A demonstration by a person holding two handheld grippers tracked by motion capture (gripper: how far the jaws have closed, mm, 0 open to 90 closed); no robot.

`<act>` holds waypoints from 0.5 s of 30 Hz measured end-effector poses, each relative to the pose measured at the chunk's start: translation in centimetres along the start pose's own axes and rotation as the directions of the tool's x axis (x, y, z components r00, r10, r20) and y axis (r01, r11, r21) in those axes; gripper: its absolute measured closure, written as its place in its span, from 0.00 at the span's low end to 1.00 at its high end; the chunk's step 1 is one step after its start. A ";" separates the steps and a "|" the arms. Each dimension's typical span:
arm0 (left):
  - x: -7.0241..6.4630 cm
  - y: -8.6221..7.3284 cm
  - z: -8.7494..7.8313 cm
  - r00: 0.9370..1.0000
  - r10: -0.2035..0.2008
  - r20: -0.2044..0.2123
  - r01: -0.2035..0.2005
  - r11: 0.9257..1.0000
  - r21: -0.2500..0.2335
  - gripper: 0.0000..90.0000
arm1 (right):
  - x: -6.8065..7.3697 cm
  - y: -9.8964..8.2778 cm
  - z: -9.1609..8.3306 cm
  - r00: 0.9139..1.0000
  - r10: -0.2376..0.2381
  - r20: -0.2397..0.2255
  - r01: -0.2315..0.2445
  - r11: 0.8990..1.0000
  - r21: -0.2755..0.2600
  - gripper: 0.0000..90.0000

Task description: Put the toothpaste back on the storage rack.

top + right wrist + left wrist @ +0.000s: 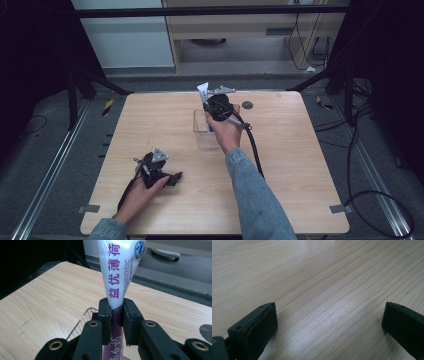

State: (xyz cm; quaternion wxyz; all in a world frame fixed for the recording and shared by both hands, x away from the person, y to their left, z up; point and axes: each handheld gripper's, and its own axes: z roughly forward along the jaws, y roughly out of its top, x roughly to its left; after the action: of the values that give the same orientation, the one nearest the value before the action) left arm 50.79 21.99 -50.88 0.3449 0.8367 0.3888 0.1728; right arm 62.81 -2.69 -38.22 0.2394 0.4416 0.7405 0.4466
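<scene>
Toothpaste tube (115,275) sits clamped in right claw (116,315); left claw (329,325) gapes empty.

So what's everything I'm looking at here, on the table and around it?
Toothpaste tube: one, white with purple lettering, crimped end up, clamped in the right gripper above the clear box.
Clear box: one, transparent plastic, far middle of the table.
Round dark disc: one, dark grey, on the table beyond the box.
Table: one, light wood.
Cabinet: one, pale wood, on the floor behind the table.
Right gripper: one, black, shut on the tube.
Left gripper: one, black, jaws wide apart, low over bare wood, near left.
Sleeves: two, blue denim, near edge.
</scene>
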 end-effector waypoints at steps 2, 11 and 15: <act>0.0 0.0 0.0 1.000 0.000 0.000 0.000 1.000 0.000 0.00 | 0.1 0.0 0.0 1.000 -0.007 0.001 0.007 1.000 0.002 0.87; 0.0 0.0 0.0 1.000 0.000 0.000 0.000 1.000 0.000 0.00 | 0.5 -0.2 0.1 1.000 -0.023 0.001 0.023 1.000 0.017 0.87; 0.0 0.0 0.0 1.000 0.000 0.000 0.000 1.000 0.000 0.00 | 0.7 -0.4 0.2 0.999 -0.037 0.003 0.037 0.999 0.022 0.87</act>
State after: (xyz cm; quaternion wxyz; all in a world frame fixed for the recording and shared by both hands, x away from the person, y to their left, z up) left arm 50.79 21.99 -50.88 0.3449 0.8367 0.3888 0.1728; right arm 62.45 -2.09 -38.63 0.2440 0.4312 0.7529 0.4332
